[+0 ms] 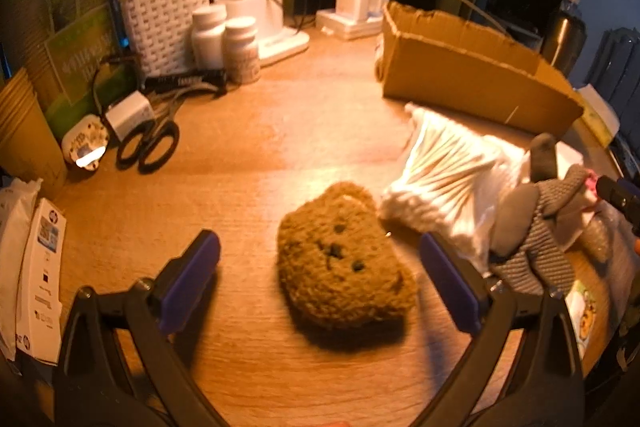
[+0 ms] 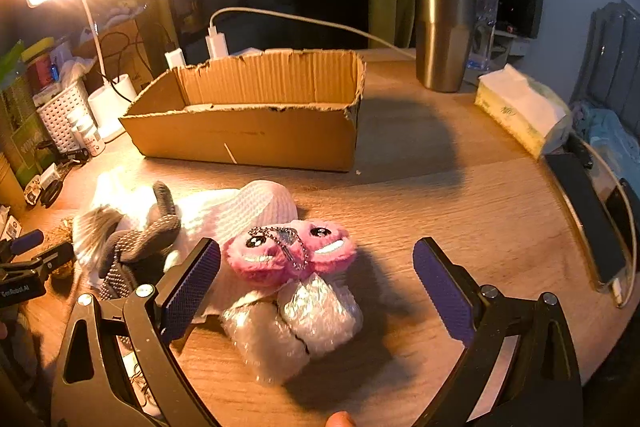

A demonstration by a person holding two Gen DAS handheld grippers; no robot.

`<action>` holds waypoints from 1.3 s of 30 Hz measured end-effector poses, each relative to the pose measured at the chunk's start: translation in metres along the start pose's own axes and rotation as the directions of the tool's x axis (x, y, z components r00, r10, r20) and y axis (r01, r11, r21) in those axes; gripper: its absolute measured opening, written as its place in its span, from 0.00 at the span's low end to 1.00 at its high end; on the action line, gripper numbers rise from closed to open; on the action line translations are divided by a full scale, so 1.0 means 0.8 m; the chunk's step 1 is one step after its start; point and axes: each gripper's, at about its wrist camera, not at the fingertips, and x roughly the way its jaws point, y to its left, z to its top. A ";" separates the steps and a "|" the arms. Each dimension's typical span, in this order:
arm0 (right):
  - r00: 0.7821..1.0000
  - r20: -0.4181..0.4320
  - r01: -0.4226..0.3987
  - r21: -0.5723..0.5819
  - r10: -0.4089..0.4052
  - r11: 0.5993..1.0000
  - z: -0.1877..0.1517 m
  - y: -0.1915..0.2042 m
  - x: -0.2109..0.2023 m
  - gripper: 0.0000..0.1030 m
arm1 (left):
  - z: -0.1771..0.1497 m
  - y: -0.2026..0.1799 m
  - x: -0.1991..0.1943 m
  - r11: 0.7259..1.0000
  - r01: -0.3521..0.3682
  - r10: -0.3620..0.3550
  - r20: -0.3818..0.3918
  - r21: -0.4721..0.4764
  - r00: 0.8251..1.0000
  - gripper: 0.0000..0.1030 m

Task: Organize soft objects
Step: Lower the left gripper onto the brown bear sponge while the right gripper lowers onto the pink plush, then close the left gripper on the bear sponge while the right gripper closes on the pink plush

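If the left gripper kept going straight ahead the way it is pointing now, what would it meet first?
Most likely the brown fuzzy bear plush, which lies on the wooden table between and just ahead of the open left gripper. Its height above the table is unclear, so it might pass over the plush toward the cotton swab pack.

The left gripper (image 1: 320,287) and right gripper (image 2: 318,287) have black metal arms with silver screws and purple textured pads (image 2: 192,287). White lettering marks the left one.
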 end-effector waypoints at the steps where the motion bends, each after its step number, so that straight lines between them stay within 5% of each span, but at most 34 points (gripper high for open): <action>1: 1.000 -0.007 -0.005 -0.001 0.005 1.000 0.001 0.000 0.005 0.96 | 0.001 0.001 0.003 1.000 0.000 0.000 -0.010 -0.003 1.000 0.97; 4: 1.000 -0.017 -0.019 -0.006 0.019 1.000 0.004 0.000 0.015 0.96 | 0.001 -0.001 0.005 1.000 -0.014 0.014 -0.008 0.008 1.000 0.97; 12: 0.998 -0.039 -0.042 -0.010 0.041 0.999 0.010 0.002 0.031 0.95 | 0.002 -0.001 0.012 0.999 -0.029 0.029 -0.030 0.020 0.999 0.60; 16: 0.998 -0.041 -0.048 -0.025 0.047 0.999 0.010 0.005 0.031 0.72 | 0.003 -0.002 0.011 0.999 -0.025 0.025 -0.030 0.022 0.999 0.54; 25: 0.999 -0.014 -0.045 -0.051 0.044 0.998 0.008 0.010 0.011 0.64 | 0.003 -0.012 -0.010 0.999 0.023 -0.024 0.015 0.032 1.000 0.49; 28: 1.000 0.010 -0.029 -0.049 0.030 0.998 0.010 0.007 -0.002 0.45 | 0.006 -0.017 -0.020 0.999 0.038 -0.039 0.033 0.036 0.999 0.49; 35: 0.999 -0.001 -0.054 -0.067 0.054 0.996 0.006 0.006 -0.011 0.45 | 0.015 -0.023 -0.043 0.997 0.067 -0.071 0.075 0.046 0.995 0.46; 39: 0.999 -0.033 -0.045 -0.059 0.043 0.997 -0.002 0.007 0.004 0.65 | 0.018 -0.024 -0.052 0.995 0.085 -0.089 0.091 0.043 0.992 0.46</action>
